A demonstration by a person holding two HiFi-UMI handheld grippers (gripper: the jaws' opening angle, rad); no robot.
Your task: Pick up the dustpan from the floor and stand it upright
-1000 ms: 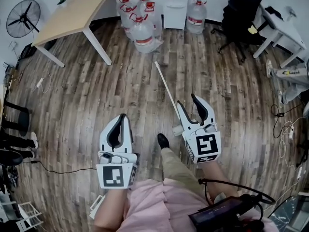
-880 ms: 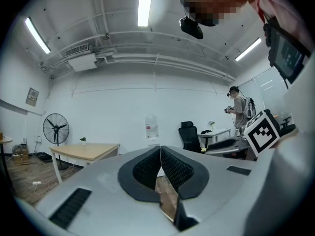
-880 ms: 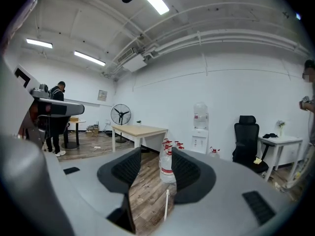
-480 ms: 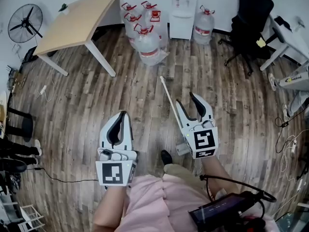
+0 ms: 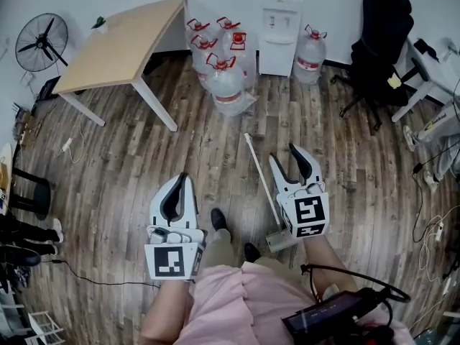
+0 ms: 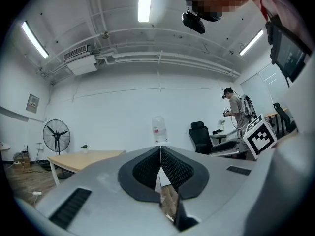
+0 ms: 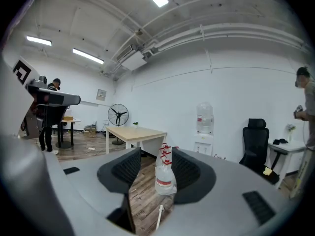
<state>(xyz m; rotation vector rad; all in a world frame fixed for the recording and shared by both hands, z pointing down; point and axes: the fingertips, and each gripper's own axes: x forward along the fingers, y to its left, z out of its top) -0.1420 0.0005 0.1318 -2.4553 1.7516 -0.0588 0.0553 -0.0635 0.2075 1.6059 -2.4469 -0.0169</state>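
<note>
White and thin-handled, the dustpan (image 5: 263, 191) lies flat on the wood floor (image 5: 144, 157) just beside my right tongs (image 5: 284, 154), jaws apart and empty, while my left tongs (image 5: 184, 181) are pinched together on nothing; it looks light and stiff, so I'd grip the handle (image 5: 254, 162) low.

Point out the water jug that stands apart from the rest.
The jug right of the water dispenser, alone by the wall; the others cluster left of the dispenser, beside the wooden table.
</note>
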